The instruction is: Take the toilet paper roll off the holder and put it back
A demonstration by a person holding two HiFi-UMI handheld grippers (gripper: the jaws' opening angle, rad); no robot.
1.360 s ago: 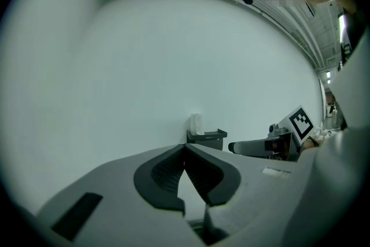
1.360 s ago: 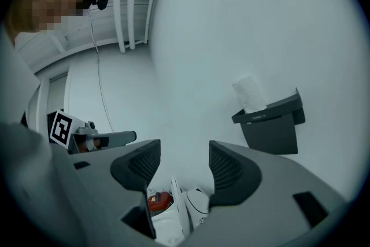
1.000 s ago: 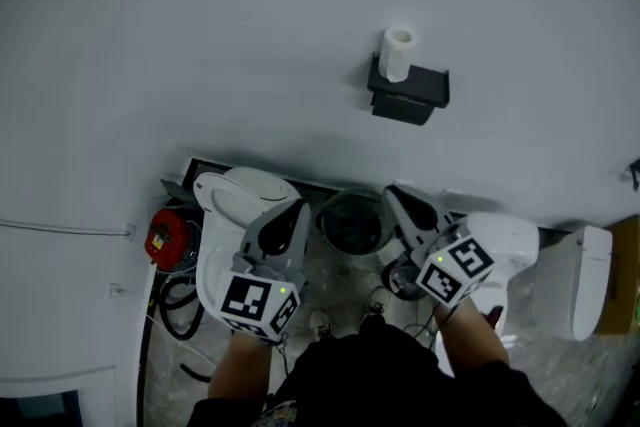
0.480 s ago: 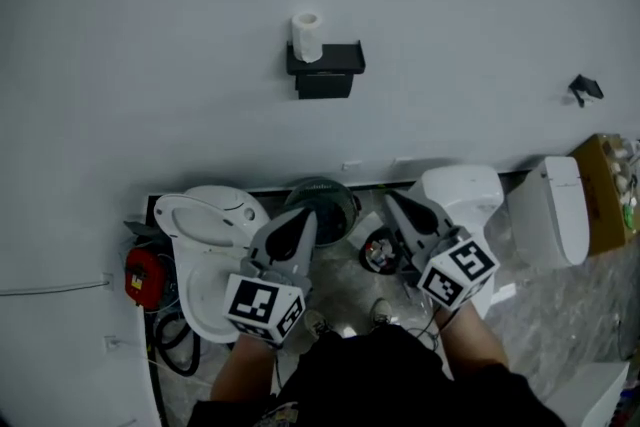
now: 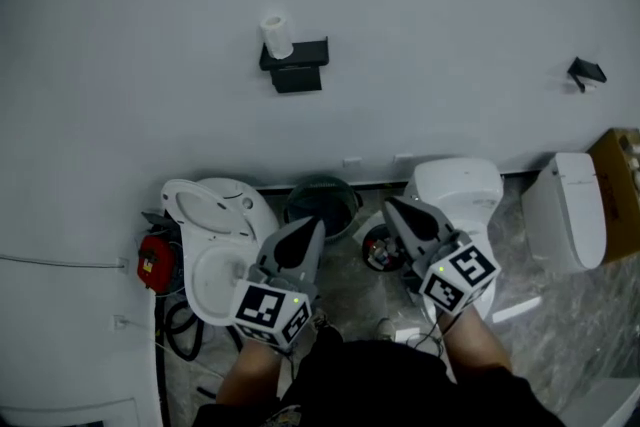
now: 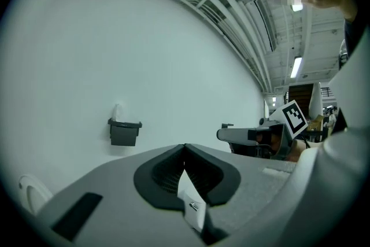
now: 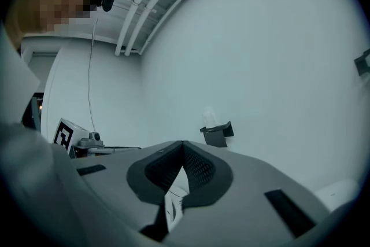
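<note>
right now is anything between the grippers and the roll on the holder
Nothing visible does. The left gripper and right gripper, both shut and empty, point across open space at the bare wall where the roll stands on the holder. The toilets and bucket sit lower down.

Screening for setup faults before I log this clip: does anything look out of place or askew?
Mostly the floor: several white toilets crowd the foot of the wall with a dark bucket, a red device and loose black cables among them. The toilet paper roll stands upright on its black holder, nothing amiss there.
</note>
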